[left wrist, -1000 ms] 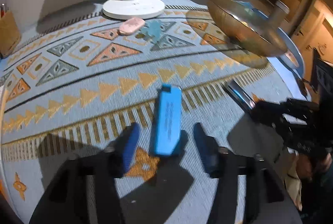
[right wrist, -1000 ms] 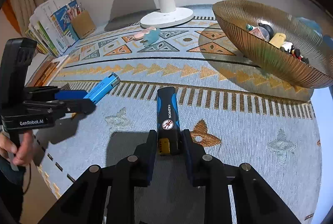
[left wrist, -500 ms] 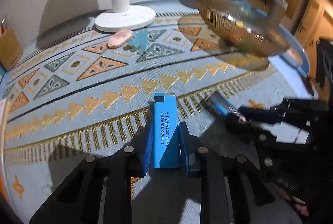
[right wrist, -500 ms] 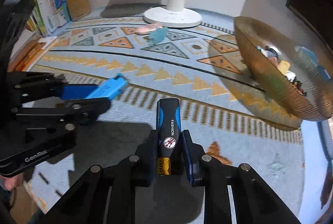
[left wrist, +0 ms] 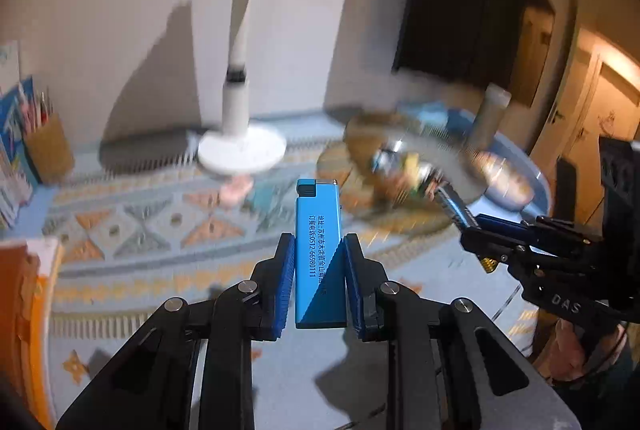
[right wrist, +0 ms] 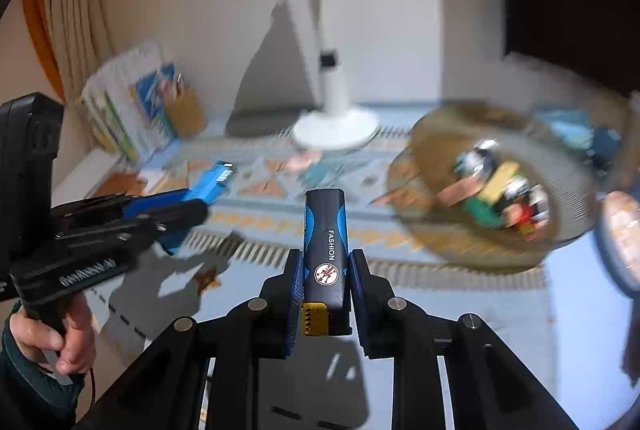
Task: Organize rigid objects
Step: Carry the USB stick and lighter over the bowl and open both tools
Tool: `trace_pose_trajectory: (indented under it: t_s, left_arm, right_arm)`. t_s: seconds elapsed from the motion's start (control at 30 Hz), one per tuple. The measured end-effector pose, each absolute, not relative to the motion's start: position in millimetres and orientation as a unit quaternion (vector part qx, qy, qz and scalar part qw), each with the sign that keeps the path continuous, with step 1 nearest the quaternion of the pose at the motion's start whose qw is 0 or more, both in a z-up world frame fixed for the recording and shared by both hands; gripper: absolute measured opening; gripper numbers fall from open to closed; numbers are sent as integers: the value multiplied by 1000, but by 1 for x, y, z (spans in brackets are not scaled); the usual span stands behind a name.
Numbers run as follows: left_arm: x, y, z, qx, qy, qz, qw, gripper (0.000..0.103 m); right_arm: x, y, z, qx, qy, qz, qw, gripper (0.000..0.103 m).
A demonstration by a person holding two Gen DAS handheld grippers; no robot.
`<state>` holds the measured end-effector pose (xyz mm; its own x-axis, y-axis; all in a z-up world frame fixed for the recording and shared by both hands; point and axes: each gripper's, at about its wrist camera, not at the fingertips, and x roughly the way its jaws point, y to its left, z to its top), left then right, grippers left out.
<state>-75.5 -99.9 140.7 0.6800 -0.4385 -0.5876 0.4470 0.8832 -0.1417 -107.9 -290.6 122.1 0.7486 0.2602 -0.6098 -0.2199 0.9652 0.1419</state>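
Note:
My left gripper is shut on a light blue lighter with printed text, held clear above the patterned cloth. My right gripper is shut on a black and blue lighter marked FASHION, also lifted off the table. Each gripper shows in the other's view: the right gripper at the right of the left wrist view, the left gripper at the left of the right wrist view, where a hand holds it. A ribbed golden bowl with several small items stands ahead to the right, blurred.
A white desk lamp stands at the back of the table on the blue patterned cloth. A pink item lies in front of its base. A pencil holder and books stand at the back left.
The left gripper closed on the light blue lighter. Both grippers rose off the cloth with their lighters and now look more level, toward the lamp and the bowl.

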Motion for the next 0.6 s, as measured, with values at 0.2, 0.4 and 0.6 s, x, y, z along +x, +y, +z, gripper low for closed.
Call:
trace_pose_trajectory:
  t_s: [0.2,0.4,0.6]
  left_arm:
    - [-69,-136,200,-8,246,-279,928,21]
    - [-23,-200,218,-14,233,-314,920,21]
    - [35,-261,181,-3,279,-322,905,21]
  right_arm:
    - [-120,-364,178,47,263,31,963,22]
    - [-102,-441,207,75,231,-60,968,22]
    - [-53,-491,178,107,266,-99,953,22]
